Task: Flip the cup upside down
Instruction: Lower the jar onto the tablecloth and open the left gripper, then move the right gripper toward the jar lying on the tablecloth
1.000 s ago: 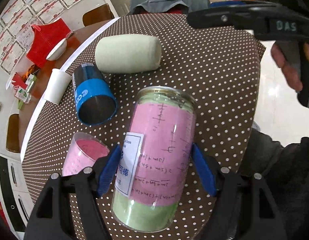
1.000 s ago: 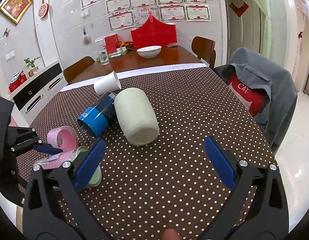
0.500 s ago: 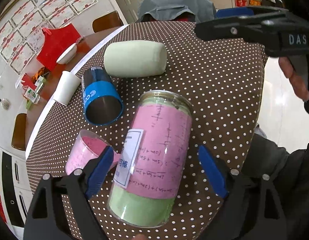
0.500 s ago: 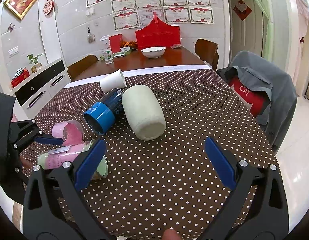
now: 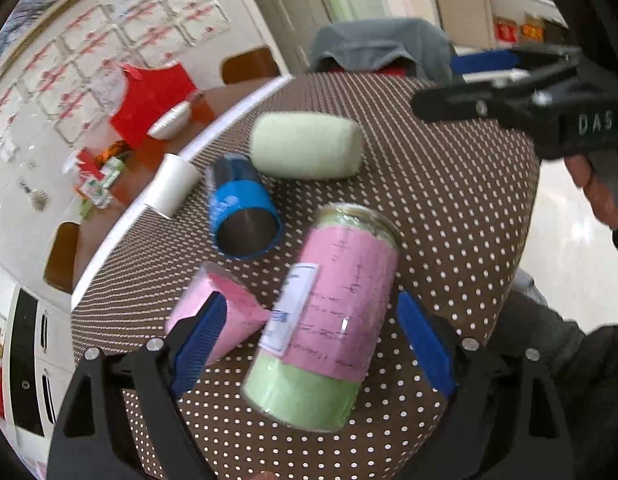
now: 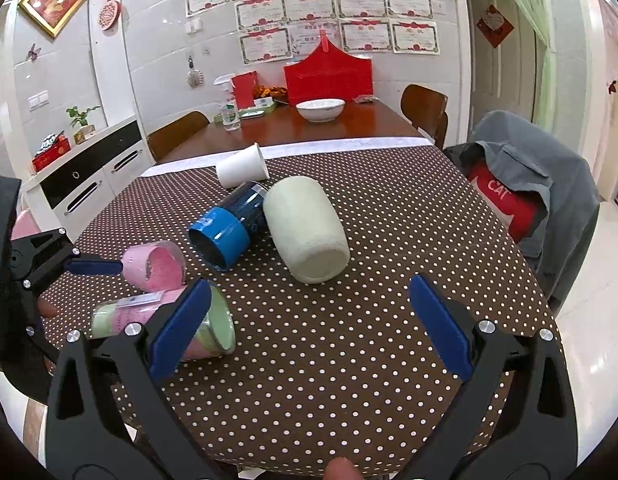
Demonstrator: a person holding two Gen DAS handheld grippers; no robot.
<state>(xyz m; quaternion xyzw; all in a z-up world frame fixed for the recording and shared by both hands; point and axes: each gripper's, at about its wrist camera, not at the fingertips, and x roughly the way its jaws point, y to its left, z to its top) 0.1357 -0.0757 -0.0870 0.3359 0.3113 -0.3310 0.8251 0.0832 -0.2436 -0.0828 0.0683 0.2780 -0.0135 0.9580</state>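
A clear cup lined with pink and green paper lies on its side on the dotted tablecloth. My left gripper is open around it, with a gap between each blue pad and the cup wall. In the right wrist view the same cup rests with one round end facing right, partly hidden behind a blue pad. My right gripper hovers open over the tablecloth with nothing between its fingers. It also shows at the top right of the left wrist view as the right gripper.
Other cups lie on their sides: a pink one touching the lined cup, a blue one, a pale green one and a white paper one. A chair with a grey jacket stands at the right edge.
My left gripper has opened and let go of the lined cup, which now lies on its side on the table. The right gripper has stayed open and moved little.
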